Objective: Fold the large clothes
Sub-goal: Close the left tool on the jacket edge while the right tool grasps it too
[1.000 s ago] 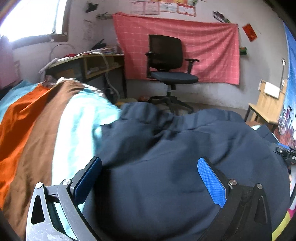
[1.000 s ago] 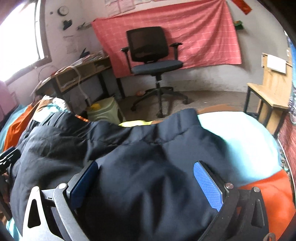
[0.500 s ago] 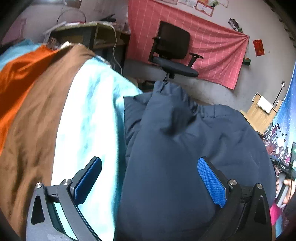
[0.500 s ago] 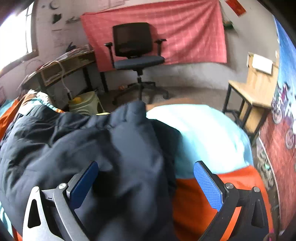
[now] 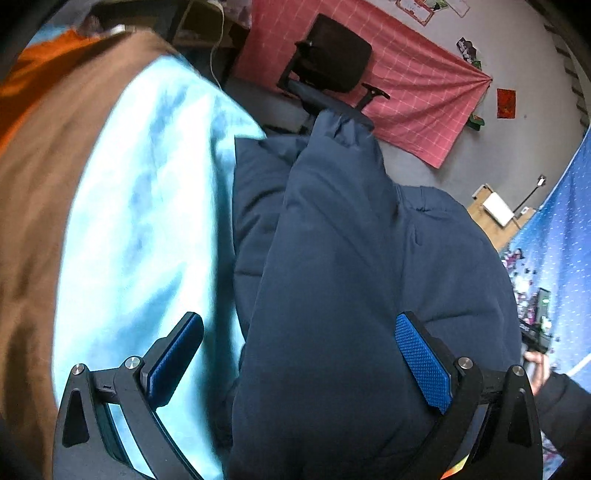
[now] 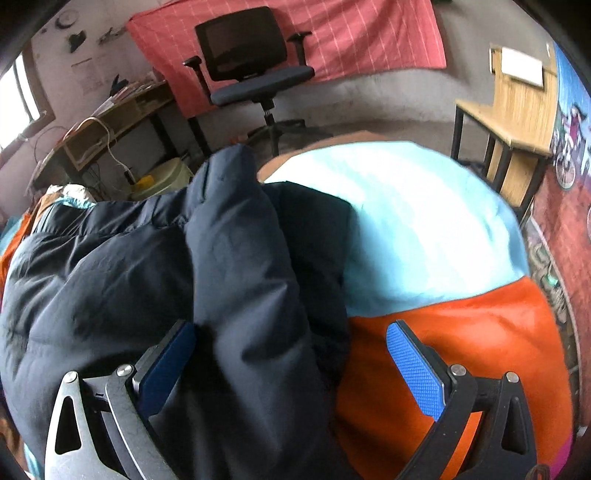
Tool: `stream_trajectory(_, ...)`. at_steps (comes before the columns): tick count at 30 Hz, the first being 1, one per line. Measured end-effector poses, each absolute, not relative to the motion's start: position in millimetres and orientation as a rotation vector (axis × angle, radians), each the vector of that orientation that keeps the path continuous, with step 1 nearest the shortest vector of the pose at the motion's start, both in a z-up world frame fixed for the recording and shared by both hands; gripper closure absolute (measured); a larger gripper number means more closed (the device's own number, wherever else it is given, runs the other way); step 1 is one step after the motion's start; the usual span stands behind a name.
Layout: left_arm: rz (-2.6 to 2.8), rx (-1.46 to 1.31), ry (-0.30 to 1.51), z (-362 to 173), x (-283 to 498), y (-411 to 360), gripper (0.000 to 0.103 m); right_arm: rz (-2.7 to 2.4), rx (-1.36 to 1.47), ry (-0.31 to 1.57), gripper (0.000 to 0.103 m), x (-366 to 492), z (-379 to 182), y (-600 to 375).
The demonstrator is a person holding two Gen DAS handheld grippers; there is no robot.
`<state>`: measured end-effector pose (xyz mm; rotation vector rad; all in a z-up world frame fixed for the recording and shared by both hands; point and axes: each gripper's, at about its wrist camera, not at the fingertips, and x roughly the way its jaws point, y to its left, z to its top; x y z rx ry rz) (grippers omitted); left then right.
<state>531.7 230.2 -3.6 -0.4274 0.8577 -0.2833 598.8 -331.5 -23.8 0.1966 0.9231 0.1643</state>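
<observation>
Navy padded jacket [image 5: 332,280] lies on a striped cover [image 5: 140,229] w/ pale blue, brown and orange bands; can't tell what's under the cover.

Left tool [image 5: 299,354]: jaws spread wide, nothing pinched. A long puffy fold of the jacket, prob. a sleeve, runs up between the two blue pads, from the bottom edge of the view away toward the far end of the cover. The right-hand pad [image 5: 423,363] sits over jacket fabric; the left-hand pad is over the pale blue band, just beside the jacket's edge. Contact betw. pads and fabric can't be judged. Rest of the jacket bulges to the right of the fold. At the far right edge a hand [image 5: 535,365] holds the other device.

Right tool [image 6: 291,363]: also wide apart, gripping nothing. A similar jacket fold [image 6: 251,280] lies between the pads, closer to the left-hand pad [image 6: 166,369], which is touching or just beside it. The right-hand pad is over the orange band, apart from the jacket. Bulk of the jacket spreads to the left, rumpled; pale blue band lies beyond it to the right.

Behind: black office chair [image 6: 251,62] in front of a red checked cloth [image 6: 369,33] on the wall, a cluttered worktop [image 6: 110,118] at left, a wooden chair [image 6: 517,107] at right.
</observation>
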Motion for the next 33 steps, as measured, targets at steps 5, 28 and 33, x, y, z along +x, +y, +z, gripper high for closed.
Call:
stream_trajectory(5, -0.354, -0.512, 0.914, -11.4, 538.7, 247.1, 0.001, 0.245, 0.342, 1.018, 0.0, 611.3, -43.7, -348.3)
stream_trajectory(28, -0.336, -0.561, 0.978, 17.8, 525.8, 280.6, 0.04, 0.401, 0.632, 1.115, 0.043, 608.6, -57.2, -363.1)
stream_trajectory(33, -0.259, -0.445, 0.932, 41.7, 507.6, 272.3, 0.065, 0.384, 0.578, 1.055, 0.071, 596.4, -39.2, -351.9)
